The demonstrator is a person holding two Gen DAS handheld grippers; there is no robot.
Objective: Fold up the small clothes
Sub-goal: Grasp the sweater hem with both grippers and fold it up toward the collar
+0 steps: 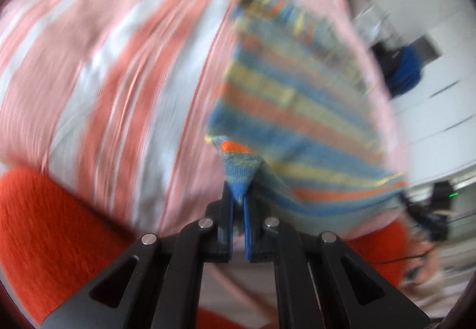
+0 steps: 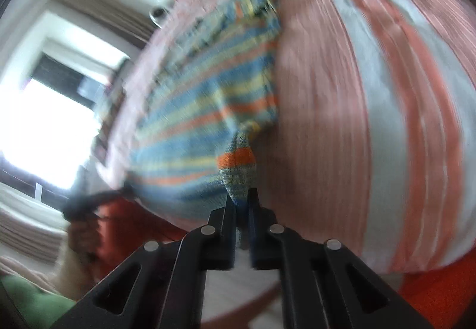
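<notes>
Two claws pinch a stripy knitted cloth over a bed

The left claw (image 1: 239, 195) is closed tight on a near corner of the stripy cloth (image 1: 285, 108), and the right claw (image 2: 242, 201) is closed tight on another near corner. The cloth, with blue, yellow and orange stripes, stretches away from both claws over the pink and white striped bed cover (image 1: 125, 67). Something orange (image 1: 38, 224) lies near, at the bed's edge. Both pictures are blurry

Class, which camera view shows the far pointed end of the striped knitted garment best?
The right wrist view: the striped knitted garment runs up to a distinct pointed tip against the pink striped bedding. The left wrist view shows that far end smeared by blur.
</notes>
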